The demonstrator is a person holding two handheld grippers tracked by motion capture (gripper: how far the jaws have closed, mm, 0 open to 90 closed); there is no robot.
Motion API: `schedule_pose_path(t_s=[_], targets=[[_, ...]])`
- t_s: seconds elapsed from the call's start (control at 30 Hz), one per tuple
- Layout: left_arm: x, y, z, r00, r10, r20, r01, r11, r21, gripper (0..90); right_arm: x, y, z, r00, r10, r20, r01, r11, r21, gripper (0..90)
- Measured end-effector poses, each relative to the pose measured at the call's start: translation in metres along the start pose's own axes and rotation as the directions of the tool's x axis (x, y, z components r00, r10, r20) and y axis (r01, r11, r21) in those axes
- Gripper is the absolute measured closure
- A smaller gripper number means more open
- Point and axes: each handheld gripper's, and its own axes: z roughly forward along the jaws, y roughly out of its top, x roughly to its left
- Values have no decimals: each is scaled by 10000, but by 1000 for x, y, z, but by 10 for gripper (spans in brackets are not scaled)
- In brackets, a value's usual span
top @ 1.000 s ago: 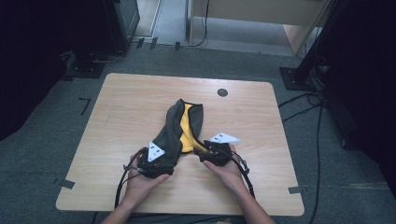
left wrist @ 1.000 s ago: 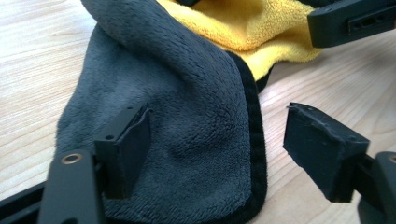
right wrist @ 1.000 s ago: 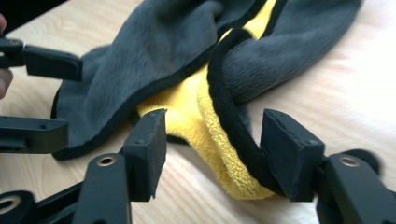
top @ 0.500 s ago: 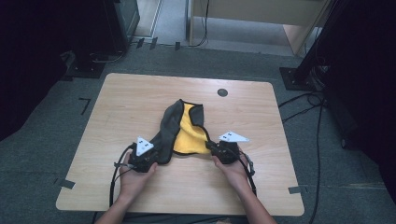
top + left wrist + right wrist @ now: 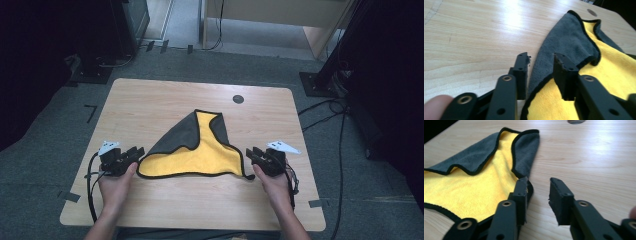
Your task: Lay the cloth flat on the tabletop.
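Note:
A cloth (image 5: 205, 152), yellow on one face and grey on the other with black trim, lies spread in a rough triangle on the wooden table (image 5: 150, 105). Two grey flaps fold over the yellow toward its far tip. My left gripper (image 5: 137, 152) sits at the cloth's near left corner. Its jaws stand open in the left gripper view (image 5: 540, 58), with the cloth's (image 5: 564, 37) trimmed edge lying between them. My right gripper (image 5: 250, 154) rests at the near right corner. Its jaws are open (image 5: 539, 181) over bare wood, and the cloth (image 5: 481, 182) touches the left jaw.
A round dark cable hole (image 5: 238, 99) sits in the table's far right part. Black cables trail from both grippers over the near edge. Dark stands and cables surround the table on the grey floor.
Both grippers have moved apart along the near side, left one leftward and right one rightward. The cloth has gone from a narrow bunched strip to a wide triangle.

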Motion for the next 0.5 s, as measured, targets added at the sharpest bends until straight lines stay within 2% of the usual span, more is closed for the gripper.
schedule_pose_path(t_s=[0.07, 0.1, 0.13, 0.17, 0.2, 0.23, 0.27, 0.3, 0.33, 0.37, 0.4, 0.43, 0.47, 0.5], targets=[[-6, -2, -4, 9985, 539, 87, -539, 9985, 64, 612, -1, 0, -3, 10000, 23, -90, -23, 10000, 17, 613], [-9, -5, -4, 9966, 813, 107, -815, 9965, 206, 572, 3, -3, -4, 9992, -152, -375, 163, 9995, 281, 558], [-12, -8, -3, 9938, 1098, 178, -1104, 9931, 400, 572, 3, -3, -4, 9992, -152, -375, 163, 9995, 281, 558], [-14, -11, -2, 9906, 1361, 141, -1367, 9888, 597, 521, 11, -10, -1, 9967, -561, -592, 593, 9968, 545, 525], [-15, -14, 0, 9874, 1560, 266, -1577, 9845, 771, 521, 11, -10, -1, 9967, -561, -592, 593, 9968, 545, 525], [-15, -17, 3, 9865, 1586, 409, -1619, 9823, 940, 482, 15, -14, 0, 9955, -690, -644, 735, 9948, 703, 509], [-16, -20, 9, 9868, 1565, 422, -1609, 9774, 1369, 421, 19, -21, 3, 9943, -725, -785, 796, 9926, 912, 497], [-16, -20, 9, 9868, 1565, 422, -1609, 9774, 1369, 416, 19, -24, 5, 9946, -667, -795, 746, 9922, 998, 501], [-17, -25, 15, 9822, 1880, -34, -1841, 9654, 1848, 419, 19, -28, 9, 9955, -644, -689, 726, 9896, 1241, 530], [-19, -27, 18, 9754, 2168, -391, -2039, 9557, 2122, 433, 18, -31, 12, 9960, -710, -542, 781, 9868, 1419, 575], [-19, -27, 18, 9754, 2168, -391, -2039, 9557, 2122, 471, 18, -31, 12, 9960, -710, -542, 781, 9868, 1419, 575], [-19, -28, 19, 9719, 2279, -591, -2100, 9527, 2197, 540, 15, -36, 19, 9959, -755, -496, 836, 9785, 1886, 730], [-19, -28, 19, 9719, 2279, -591, -2100, 9527, 2197, 597, 15, -36, 19, 9959, -755, -496, 836, 9785, 1886, 730], [-18, -28, 19, 9699, 2363, -593, -2181, 9505, 2215, 688, 11, -36, 18, 9948, -498, -892, 655, 9811, 1821, 849]])
